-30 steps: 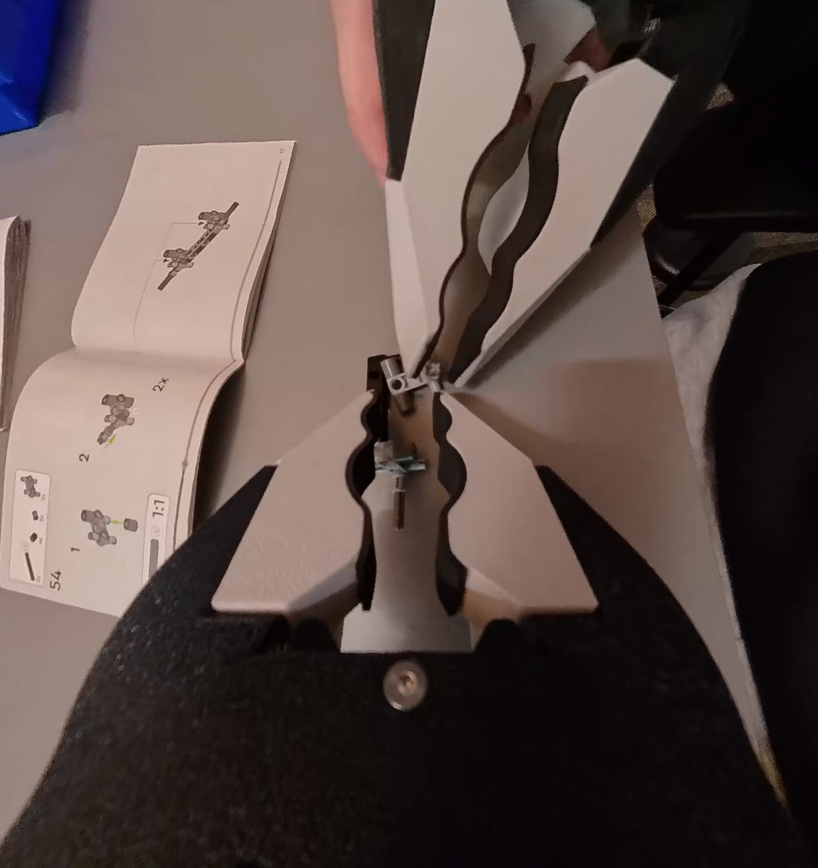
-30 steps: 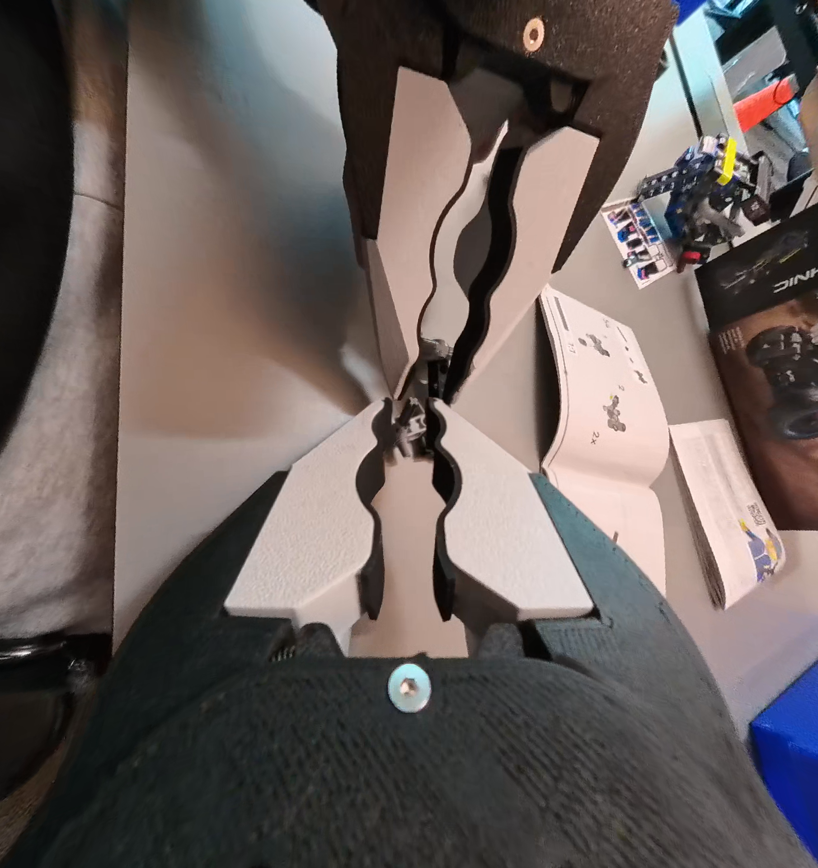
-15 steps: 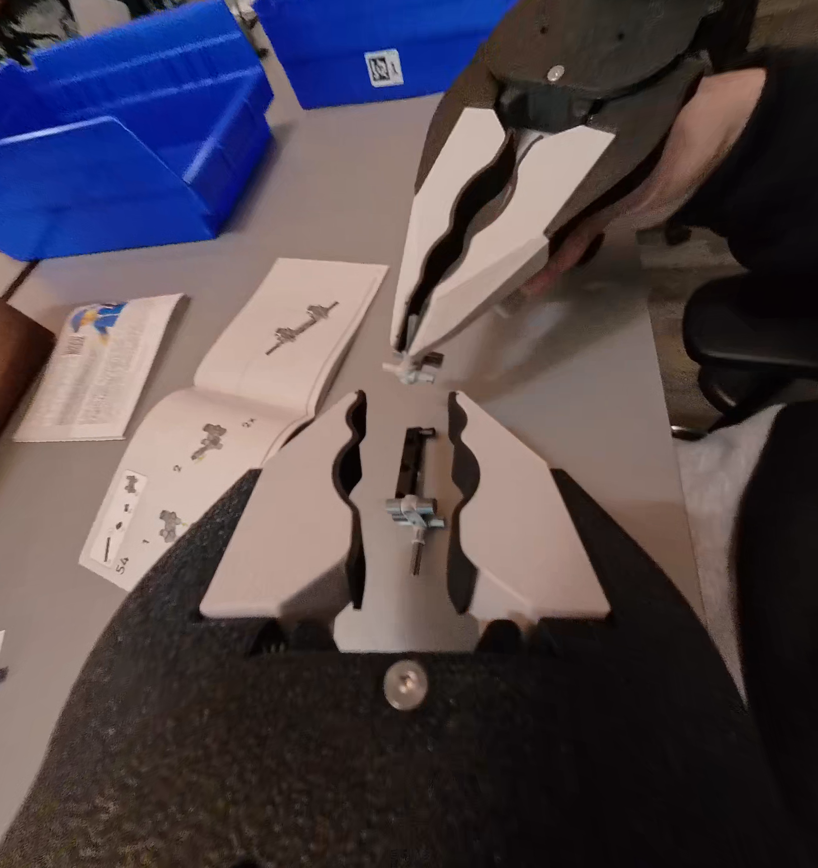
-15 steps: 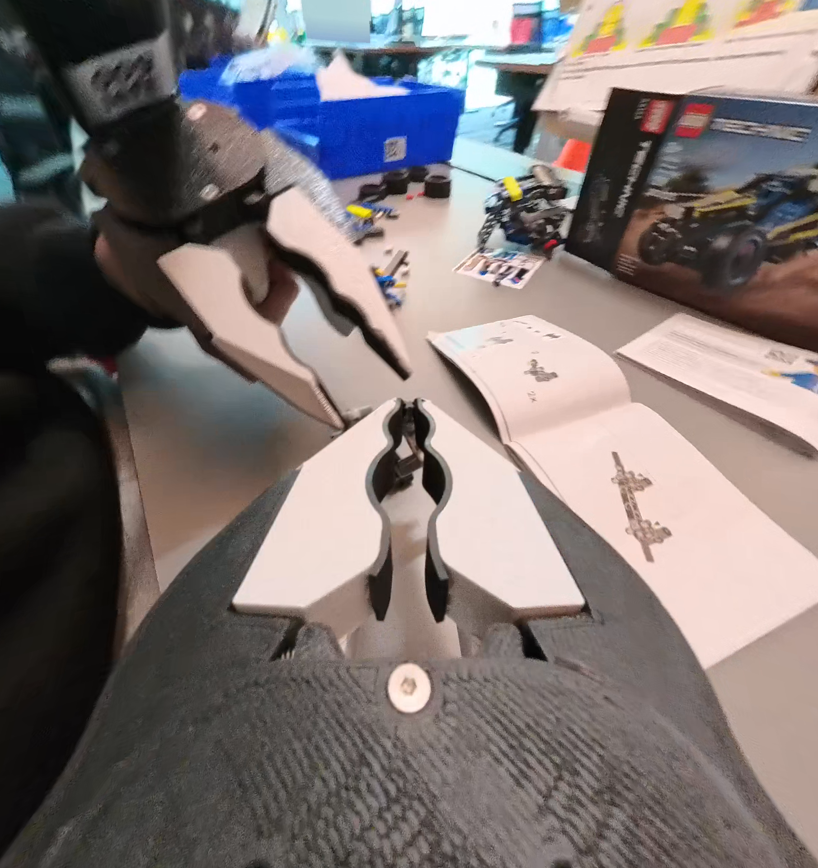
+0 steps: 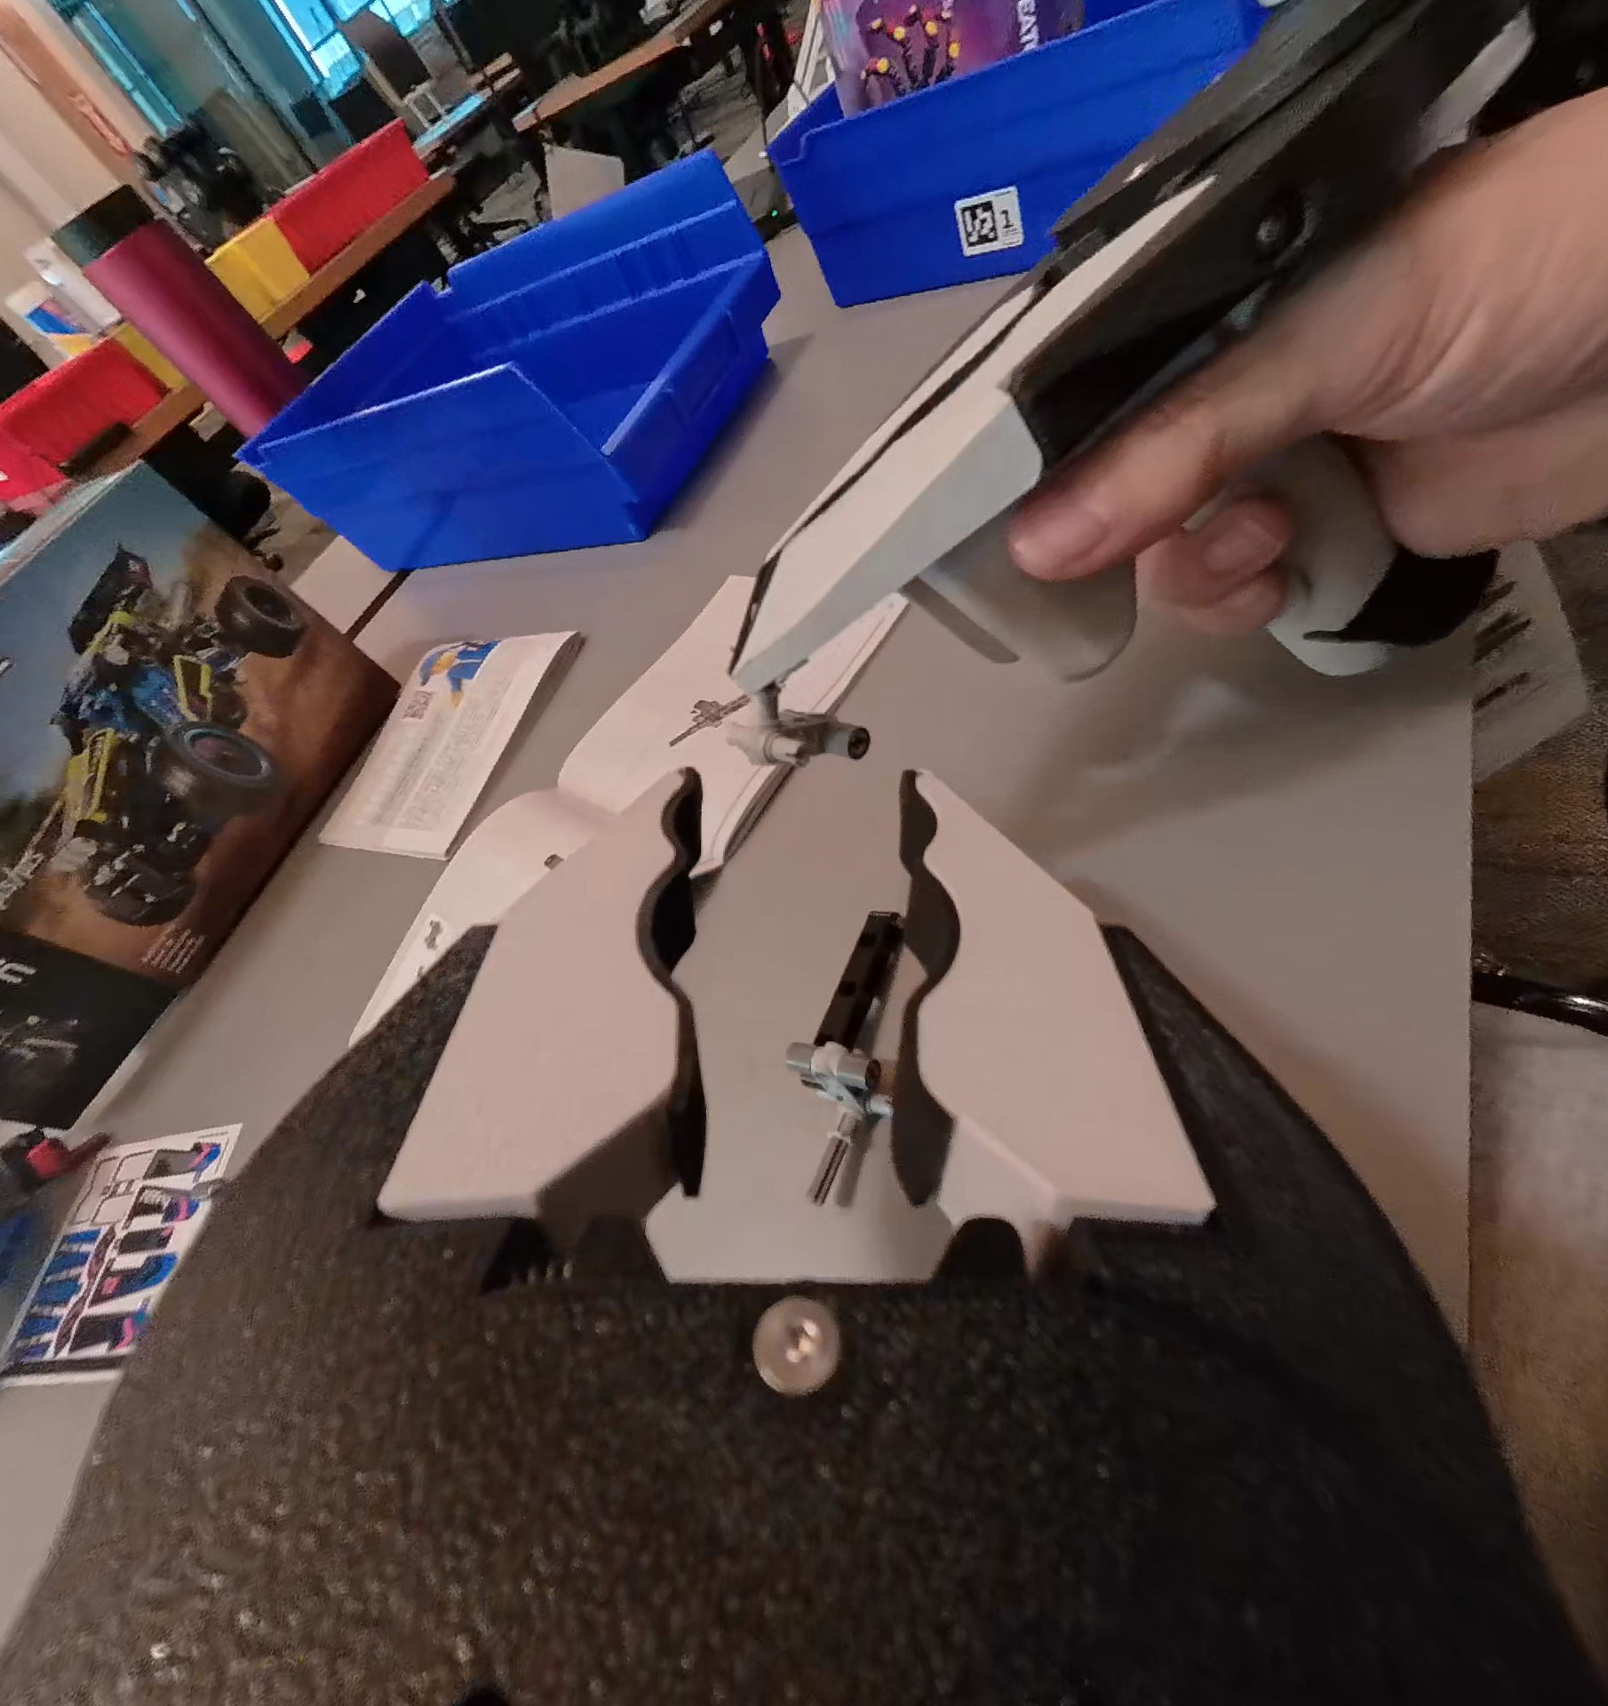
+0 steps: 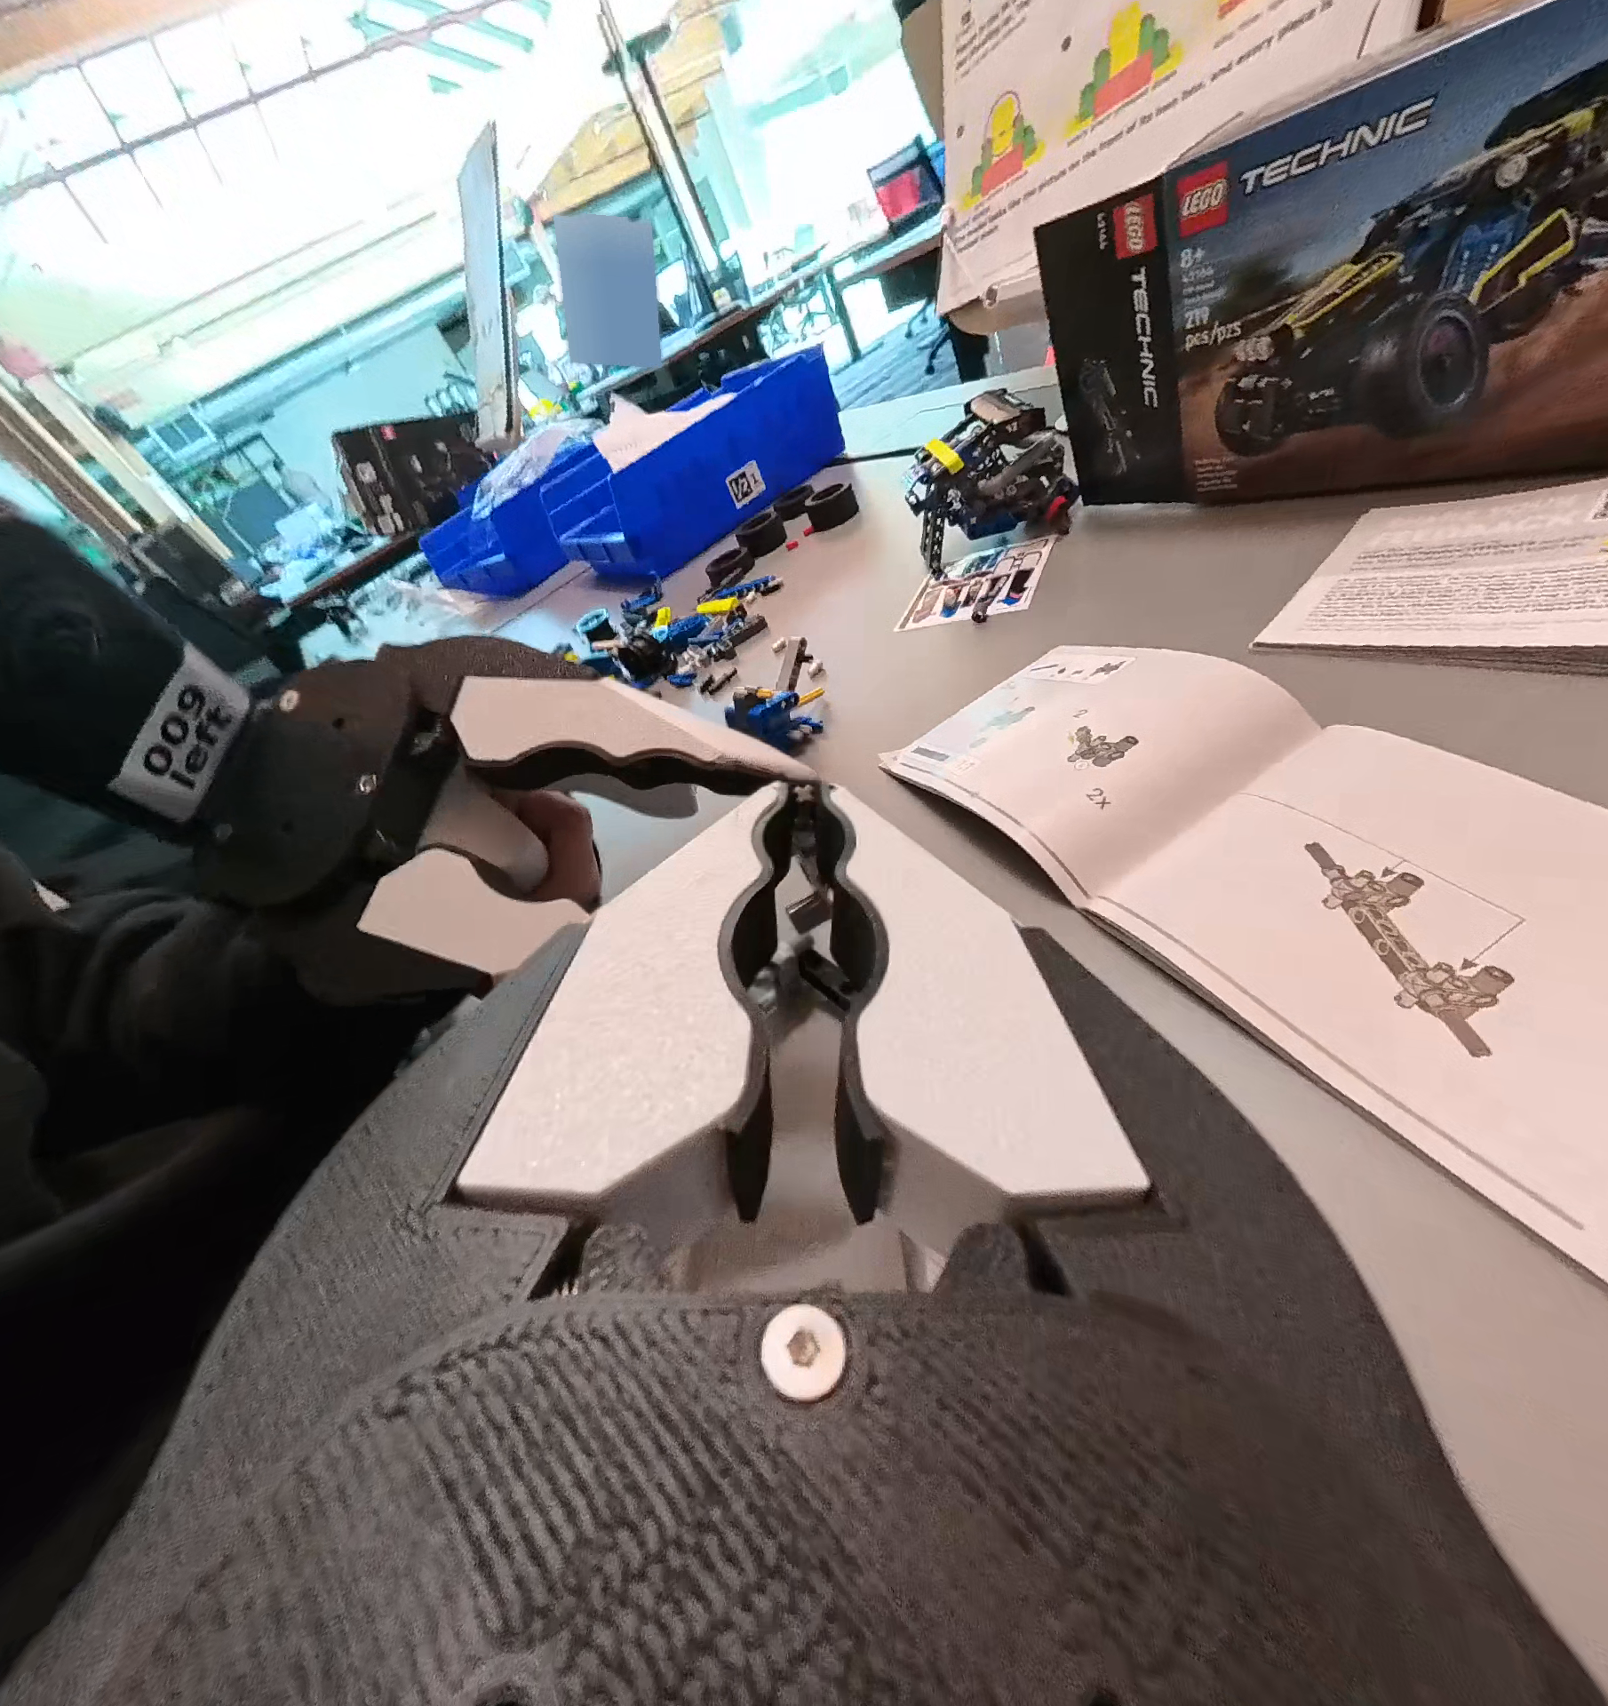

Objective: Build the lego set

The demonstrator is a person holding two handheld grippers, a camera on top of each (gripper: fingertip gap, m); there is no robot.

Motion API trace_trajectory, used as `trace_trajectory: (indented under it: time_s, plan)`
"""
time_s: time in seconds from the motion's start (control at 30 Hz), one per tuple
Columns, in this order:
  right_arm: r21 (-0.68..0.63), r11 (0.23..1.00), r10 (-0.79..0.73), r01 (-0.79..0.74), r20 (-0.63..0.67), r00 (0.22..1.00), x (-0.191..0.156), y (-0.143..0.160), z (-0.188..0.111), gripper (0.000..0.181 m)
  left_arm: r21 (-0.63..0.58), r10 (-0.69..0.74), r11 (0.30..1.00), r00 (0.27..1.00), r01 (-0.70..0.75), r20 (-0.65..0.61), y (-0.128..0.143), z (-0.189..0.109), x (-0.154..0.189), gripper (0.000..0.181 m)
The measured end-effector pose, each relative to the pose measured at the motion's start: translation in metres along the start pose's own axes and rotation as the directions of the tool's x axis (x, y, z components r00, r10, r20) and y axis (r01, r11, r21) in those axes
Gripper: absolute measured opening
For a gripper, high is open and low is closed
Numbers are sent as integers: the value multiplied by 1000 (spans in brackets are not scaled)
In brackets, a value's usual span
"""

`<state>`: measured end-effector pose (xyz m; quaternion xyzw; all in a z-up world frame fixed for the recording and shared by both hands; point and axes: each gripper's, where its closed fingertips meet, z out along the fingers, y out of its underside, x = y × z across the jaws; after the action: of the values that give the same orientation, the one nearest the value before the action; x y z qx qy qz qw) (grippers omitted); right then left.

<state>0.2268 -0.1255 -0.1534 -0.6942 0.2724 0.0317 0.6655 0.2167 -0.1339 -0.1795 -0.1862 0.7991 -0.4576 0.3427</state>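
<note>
My left gripper (image 5: 798, 785) is open, jaws wide apart, low over the grey table. A black beam with a grey connector and axle (image 5: 842, 1043) lies between its fingers, close to the right one. My right gripper (image 6: 805, 798) is shut on a small grey connector piece (image 5: 791, 734), held just above and beyond the left fingertips. In the left wrist view the right gripper (image 5: 754, 678) comes in from the upper right, with a hand on it. In the right wrist view the black beam (image 6: 814, 969) shows through the jaw gap, and the left gripper's upper finger (image 6: 597, 720) reaches in from the left.
The open instruction booklet (image 6: 1289, 877) lies right of my right gripper, a leaflet (image 6: 1474, 572) and the set's box (image 6: 1382, 277) beyond. A part-built model (image 6: 985, 480), tyres, loose parts (image 6: 690, 637) and blue bins (image 5: 523, 406) stand farther back. A sticker sheet (image 5: 108, 1246) lies left. The table edge (image 5: 1465, 923) runs on the right. My two grippers' fingertips are within a few centimetres of each other.
My left gripper opened and let go of the beam assembly. My right gripper pulled away with the small grey connector. Both views tilted up from looking down to looking across the table.
</note>
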Motion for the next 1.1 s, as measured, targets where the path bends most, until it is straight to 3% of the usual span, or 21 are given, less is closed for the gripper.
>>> trace_trajectory:
  time_s: [0.1,0.17,0.27,0.4,0.7,0.77,0.9,1.0,1.1]
  plan:
    - [53,996,69,-69,4,998,0,-7,0,2,52,182,980,965,-195,188,-14,-11,-13,38]
    - [96,988,122,-124,24,992,-1,-13,-1,2,54,372,913,880,-404,295,-27,-20,-11,25]
    - [154,967,194,-201,61,979,-1,-21,-3,2,26,553,807,771,-590,314,-29,-17,4,13]
    - [166,959,219,-229,78,973,-3,-23,-4,2,-22,597,789,759,-614,260,-18,-5,6,26]
    - [176,949,243,-261,119,963,-8,-26,-5,1,-62,723,656,603,-752,337,-25,-4,-4,17]
    - [175,951,239,-255,108,965,-6,-25,-5,2,-35,704,677,632,-735,323,-24,-5,-2,17]
    - [175,951,238,-255,109,965,-5,-25,-5,2,70,575,781,758,-621,307,-27,-14,-7,18]
    - [127,967,204,-219,118,972,-7,-19,-4,2,205,509,797,815,-568,279,-42,-28,-6,17]
    - [105,981,150,-165,135,979,-11,-17,-4,2,256,494,828,865,-498,84,-37,-30,-1,23]
